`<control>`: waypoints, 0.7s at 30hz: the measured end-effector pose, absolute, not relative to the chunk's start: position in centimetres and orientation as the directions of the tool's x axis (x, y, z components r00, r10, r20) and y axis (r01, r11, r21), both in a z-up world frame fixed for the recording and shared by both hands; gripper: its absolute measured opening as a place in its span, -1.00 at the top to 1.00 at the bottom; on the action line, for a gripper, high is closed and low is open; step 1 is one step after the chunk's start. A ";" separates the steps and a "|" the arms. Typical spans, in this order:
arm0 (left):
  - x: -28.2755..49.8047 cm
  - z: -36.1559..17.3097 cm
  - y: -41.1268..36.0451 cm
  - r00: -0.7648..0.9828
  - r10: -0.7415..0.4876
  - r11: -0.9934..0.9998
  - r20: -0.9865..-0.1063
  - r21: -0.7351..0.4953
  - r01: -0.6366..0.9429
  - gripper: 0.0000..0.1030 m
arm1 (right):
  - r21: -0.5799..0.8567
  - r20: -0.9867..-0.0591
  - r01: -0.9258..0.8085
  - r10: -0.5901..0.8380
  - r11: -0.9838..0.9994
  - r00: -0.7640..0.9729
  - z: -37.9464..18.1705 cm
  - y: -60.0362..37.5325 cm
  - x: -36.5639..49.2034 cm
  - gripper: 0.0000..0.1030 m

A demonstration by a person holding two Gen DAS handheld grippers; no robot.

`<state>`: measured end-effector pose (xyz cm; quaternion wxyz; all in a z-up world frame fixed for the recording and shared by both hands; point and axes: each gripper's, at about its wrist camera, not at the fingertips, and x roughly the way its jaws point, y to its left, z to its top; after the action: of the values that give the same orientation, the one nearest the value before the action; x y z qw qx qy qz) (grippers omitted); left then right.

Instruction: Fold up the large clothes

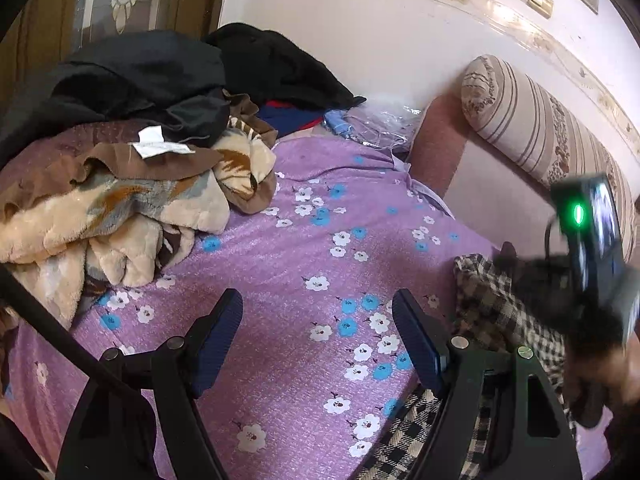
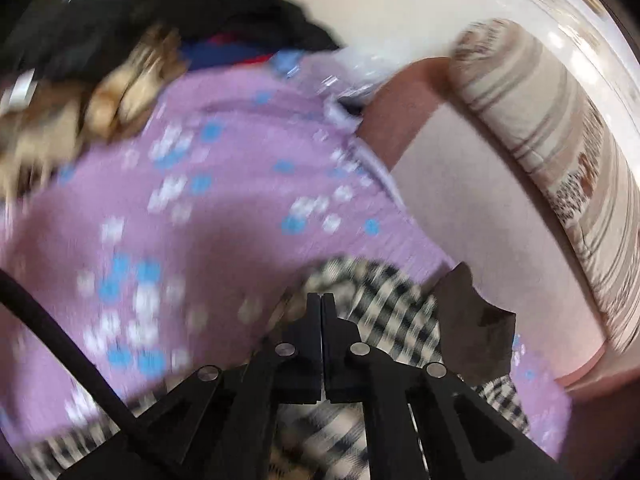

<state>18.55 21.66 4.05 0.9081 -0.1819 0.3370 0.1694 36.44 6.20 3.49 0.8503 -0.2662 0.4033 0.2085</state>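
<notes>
A black-and-cream checked garment point(image 1: 492, 312) lies at the right of the purple flowered bedsheet point(image 1: 304, 240). My left gripper point(image 1: 318, 300) is open and empty above the sheet, left of the garment. In the blurred right wrist view my right gripper point(image 2: 322, 298) is shut, with the checked garment point(image 2: 384, 304) bunched at and under its tips. The right gripper also shows in the left wrist view point(image 1: 592, 264), blurred, over the garment.
A heap of beige-brown blanket point(image 1: 120, 208) and black clothes point(image 1: 152, 80) fills the left and back. A striped bolster point(image 1: 540, 128) lies along the white wall at the right. Clear plastic point(image 1: 380, 124) sits at the back.
</notes>
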 end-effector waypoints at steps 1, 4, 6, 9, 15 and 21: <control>18.6 4.0 21.8 0.713 0.184 0.873 -0.677 -0.220 -0.435 -0.48 | -0.263 -0.795 -0.549 0.144 0.793 0.589 3.8 6.2 37.4 0.99; 18.6 3.8 21.7 0.705 0.189 0.878 -0.683 -0.204 -0.433 -0.48 | -0.223 -0.800 -0.483 0.125 0.847 0.587 3.4 6.6 40.7 0.99; 18.7 3.7 21.6 0.704 0.191 0.884 -0.684 -0.192 -0.427 -0.48 | -0.205 -0.820 -0.458 0.104 0.865 0.563 2.2 6.9 42.8 0.99; 18.7 3.5 21.8 0.695 0.196 0.890 -0.691 -0.171 -0.422 -0.48 | -0.043 -0.847 -0.508 0.238 0.860 0.476 2.4 6.3 42.9 0.96; 19.0 2.7 22.0 0.675 0.163 0.886 -0.720 -0.194 -0.421 -0.48 | -0.059 -0.873 -0.691 0.298 0.721 0.386 2.6 8.7 38.4 0.19; 18.9 3.2 20.8 0.683 0.182 0.906 -0.707 -0.150 -0.397 -0.48 | -0.295 -0.910 -0.720 0.044 0.628 0.412 -2.1 9.8 36.7 0.78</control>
<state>18.86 20.76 3.15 0.9055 -0.1471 0.3646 0.1598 36.69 9.79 -2.15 0.7633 -0.3512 0.4810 0.2503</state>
